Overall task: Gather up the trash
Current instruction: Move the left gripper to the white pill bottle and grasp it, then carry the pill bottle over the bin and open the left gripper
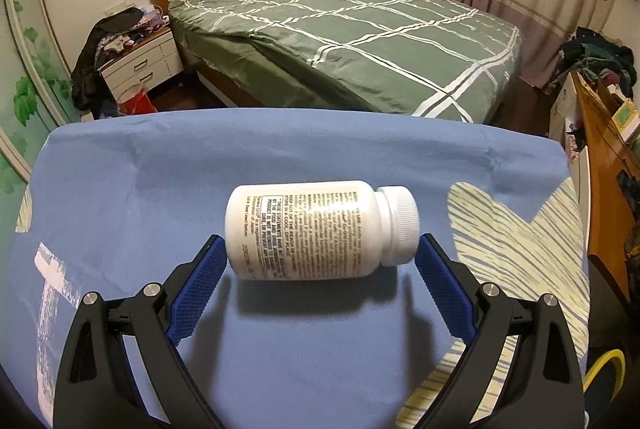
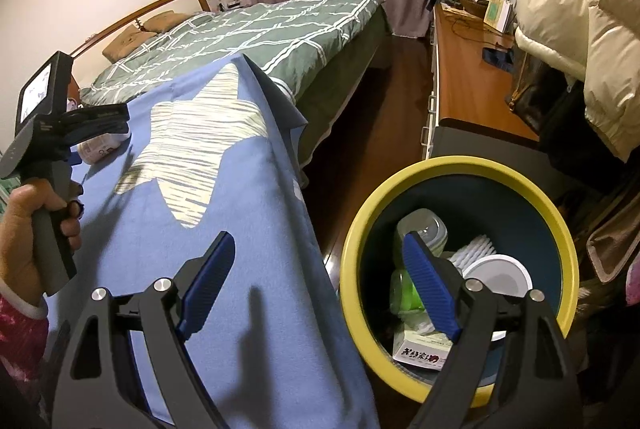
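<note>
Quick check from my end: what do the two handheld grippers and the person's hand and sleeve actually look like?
Both grippers, left and right, have black curved arms with silver round bolts, and blue textured pads line the jaws. Seen from the right wrist camera, the left unit has a dark grey handle and a small lit screen on top. The bare left hand emerges from a pink patterned sleeve.

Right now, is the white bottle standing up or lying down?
Lying down: the white plastic pill bottle lies sideways, ribbed white cap pointing right, between the left gripper fingers.
</note>
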Tool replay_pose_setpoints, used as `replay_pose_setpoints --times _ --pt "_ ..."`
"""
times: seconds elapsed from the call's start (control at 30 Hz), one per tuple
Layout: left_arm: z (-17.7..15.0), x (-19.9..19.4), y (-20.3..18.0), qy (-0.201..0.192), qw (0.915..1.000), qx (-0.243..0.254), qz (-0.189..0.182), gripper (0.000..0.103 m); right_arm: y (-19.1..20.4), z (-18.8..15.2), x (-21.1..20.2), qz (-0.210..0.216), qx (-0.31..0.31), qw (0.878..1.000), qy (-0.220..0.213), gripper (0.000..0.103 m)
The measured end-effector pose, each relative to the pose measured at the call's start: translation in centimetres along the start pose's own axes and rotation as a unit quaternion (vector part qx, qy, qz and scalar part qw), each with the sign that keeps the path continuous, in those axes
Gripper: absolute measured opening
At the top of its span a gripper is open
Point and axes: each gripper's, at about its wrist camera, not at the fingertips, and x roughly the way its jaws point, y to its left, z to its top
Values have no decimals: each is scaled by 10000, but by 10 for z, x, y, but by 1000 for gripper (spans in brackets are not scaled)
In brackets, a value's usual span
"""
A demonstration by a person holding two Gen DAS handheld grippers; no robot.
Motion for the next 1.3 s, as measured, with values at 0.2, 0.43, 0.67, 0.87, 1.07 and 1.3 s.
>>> replay_pose_setpoints --times 0.2,0.43,0.67,0.87,1.07,1.3 --pt "-2 -1 4 -10 10000 31 -80 83 0 -1 1 -34 15 10000 -17 81" --pt "-25 -30 11 -83 9996 167 -234 83 -3 -3 -2 -73 23 10000 -58 81" --pt "-74 -92 11 -259 9961 573 -623 83 -16 -14 -17 -176 -12 9998 -56 81" --pt "-125 -147 -8 -309 9875 1032 -1153 83 -41 -27 -36 -223 1 9997 -96 81" --pt "-164 -205 -55 -552 9686 1785 -1642 83 -94 -45 -64 -515 340 9979 -211 81" --pt "-204 -239 -140 -448 9406 2548 -2199 83 -141 -58 -78 -769 712 9942 -247 81"
